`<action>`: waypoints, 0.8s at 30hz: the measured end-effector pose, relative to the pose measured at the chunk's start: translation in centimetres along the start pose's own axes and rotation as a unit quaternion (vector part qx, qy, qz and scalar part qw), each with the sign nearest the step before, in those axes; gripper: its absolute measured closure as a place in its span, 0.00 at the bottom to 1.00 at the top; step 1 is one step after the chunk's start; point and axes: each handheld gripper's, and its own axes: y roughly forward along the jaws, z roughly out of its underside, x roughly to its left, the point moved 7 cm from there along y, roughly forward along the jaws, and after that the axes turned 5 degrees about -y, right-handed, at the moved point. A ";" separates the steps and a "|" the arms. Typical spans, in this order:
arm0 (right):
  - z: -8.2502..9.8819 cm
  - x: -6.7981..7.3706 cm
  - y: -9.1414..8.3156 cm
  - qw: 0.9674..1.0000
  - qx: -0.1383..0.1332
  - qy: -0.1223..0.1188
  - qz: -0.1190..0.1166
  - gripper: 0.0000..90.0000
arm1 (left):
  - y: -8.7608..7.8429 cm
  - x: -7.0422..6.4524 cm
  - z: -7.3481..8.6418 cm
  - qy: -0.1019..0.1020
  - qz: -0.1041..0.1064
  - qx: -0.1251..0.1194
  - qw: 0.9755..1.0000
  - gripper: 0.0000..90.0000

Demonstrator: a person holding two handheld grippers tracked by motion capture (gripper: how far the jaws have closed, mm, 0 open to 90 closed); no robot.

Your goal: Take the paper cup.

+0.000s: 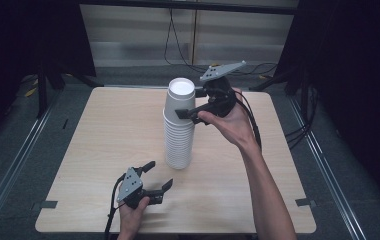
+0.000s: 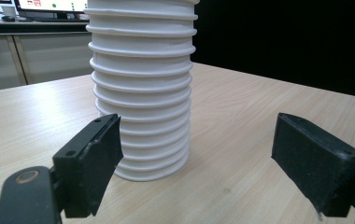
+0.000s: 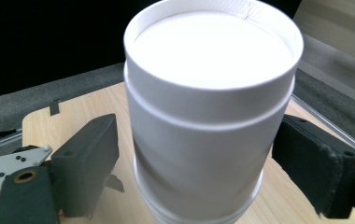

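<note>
**Paper cup stack: topmost cup bracketed, not yet lifted**

The tall stack of white, ribbed paper cups (image 1: 179, 125), nested upside down, stands upright near the middle of the pale wooden surface (image 1: 103, 145). The topmost white cup (image 3: 208, 107) sits seated on the stack, so separation appears not to have begun; gripping, lifting off and setting aside are judged to remain.

The right gripper (image 1: 190, 111), held in the person's right hand (image 1: 230, 122), is raised to the level of the top cup. In the right gripper view its black jaws stand spread, one on each side of the cup wall; whether the pads actually touch the paper is hard to tell from this angle, but the cup shows no squeeze or dent.

The left gripper (image 1: 158, 176) rests low on the surface near the person, just short of the stack's base. In the left gripper view its jaws are released and wide apart, the bottom cups lying ahead of them and towards the left jaw, not between them.
</note>
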 end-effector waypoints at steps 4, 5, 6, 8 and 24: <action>-0.3 -0.2 0.3 1.000 0.011 -0.002 -0.001 0.16 | 0.0 0.0 0.0 0.000 0.000 0.000 1.000 0.18; -0.4 -0.2 0.4 1.000 0.015 -0.004 -0.005 0.16 | 0.0 0.0 0.0 0.000 0.000 0.000 1.000 0.18; -0.5 -0.2 0.5 1.000 0.020 -0.005 -0.004 0.16 | 0.0 0.0 0.0 0.000 0.000 0.000 1.000 0.18; -1.0 -0.3 0.9 0.999 0.030 -0.006 -0.008 0.15 | 0.0 0.0 0.0 0.000 0.000 0.000 1.000 0.18; -2.3 -0.5 1.8 0.998 0.060 -0.011 -0.014 0.20 | 0.0 0.0 -0.1 -0.004 -0.002 -0.008 1.000 0.18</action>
